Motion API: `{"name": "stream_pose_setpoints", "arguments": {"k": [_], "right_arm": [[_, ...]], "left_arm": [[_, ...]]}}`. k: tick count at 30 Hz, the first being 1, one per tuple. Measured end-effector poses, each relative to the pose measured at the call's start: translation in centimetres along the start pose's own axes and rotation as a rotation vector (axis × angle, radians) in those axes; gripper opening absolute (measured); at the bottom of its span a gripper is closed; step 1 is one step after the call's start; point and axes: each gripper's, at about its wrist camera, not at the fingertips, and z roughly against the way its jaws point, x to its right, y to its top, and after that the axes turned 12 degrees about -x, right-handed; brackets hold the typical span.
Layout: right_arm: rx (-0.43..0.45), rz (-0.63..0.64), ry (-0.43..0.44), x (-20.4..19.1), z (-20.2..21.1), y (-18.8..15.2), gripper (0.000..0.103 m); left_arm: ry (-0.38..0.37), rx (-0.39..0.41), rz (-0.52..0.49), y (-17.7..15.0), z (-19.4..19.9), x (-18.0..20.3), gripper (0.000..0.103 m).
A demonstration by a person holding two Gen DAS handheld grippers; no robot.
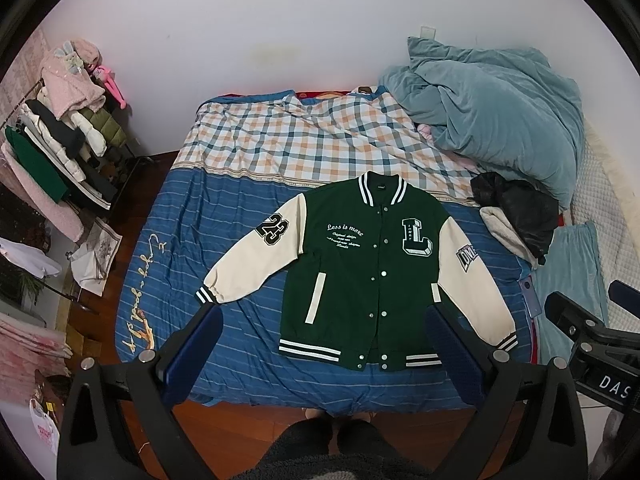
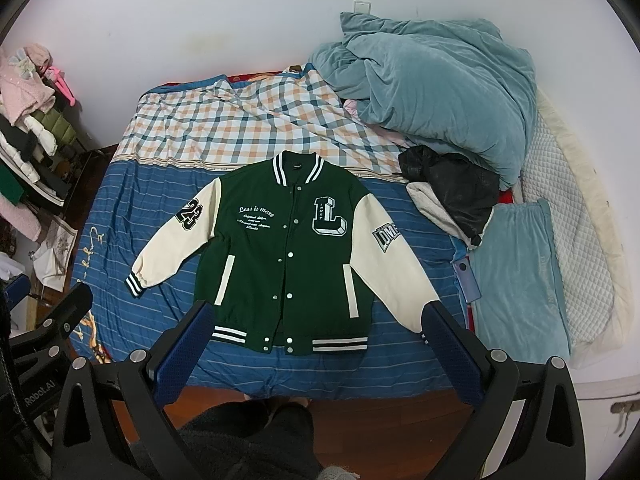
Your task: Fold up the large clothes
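Observation:
A green varsity jacket [image 1: 360, 264] with cream sleeves lies flat, face up and buttoned, on the blue striped bed sheet [image 1: 248, 320]; it also shows in the right wrist view [image 2: 288, 256]. Both sleeves are spread out to the sides. My left gripper [image 1: 324, 328] is open and empty, held above the bed's near edge in front of the jacket's hem. My right gripper [image 2: 318, 322] is open and empty, also held above the hem. Neither touches the jacket. The right gripper's body shows at the right edge of the left wrist view [image 1: 592, 336].
A crumpled teal duvet [image 1: 488, 116] lies at the back right, with a black garment [image 1: 516, 208] below it. A checked blanket [image 1: 304, 136] covers the far bed. A loaded clothes rack [image 1: 60, 136] stands at the left. A teal pillow [image 2: 520, 268] lies right of the jacket.

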Motion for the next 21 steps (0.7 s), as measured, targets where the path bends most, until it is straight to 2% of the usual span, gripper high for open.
{"name": "stream_pose_setpoints", "arguments": {"k": [6, 10, 12, 15, 18, 21], "right_arm": [[0.001, -0.002, -0.001, -0.2, -0.4, -0.2, 0.103], [0.003, -0.015, -0.005, 0.2, 1.1, 0.8, 0.103], [0.005, -0.036, 0.009, 0.5, 1.0, 1.1, 0.103], [0.028, -0.091, 0.086, 1.3, -0.8, 1.2, 0.103], [0.048, -0.229, 0.131, 4.0, -4.3, 1.1, 0.103], [0.059, -0.432, 0.078, 8.5, -9.6, 0.0, 0.099]], "left_arm": [[-0.006, -0.001, -0.010, 0.7, 0.1, 0.3, 0.103], [-0.014, 0.006, -0.019, 1.7, -0.4, -0.3, 0.103], [0.004, 0.040, -0.030, 2.6, -1.3, -0.3, 0.103], [0.063, 0.112, -0.029, 3.7, -3.5, -0.5, 0.103], [0.093, 0.146, -0.038, 5.1, -7.3, -0.5, 0.103], [0.122, 0.118, -0.055, 6.1, -12.9, 0.0, 0.103]]}}
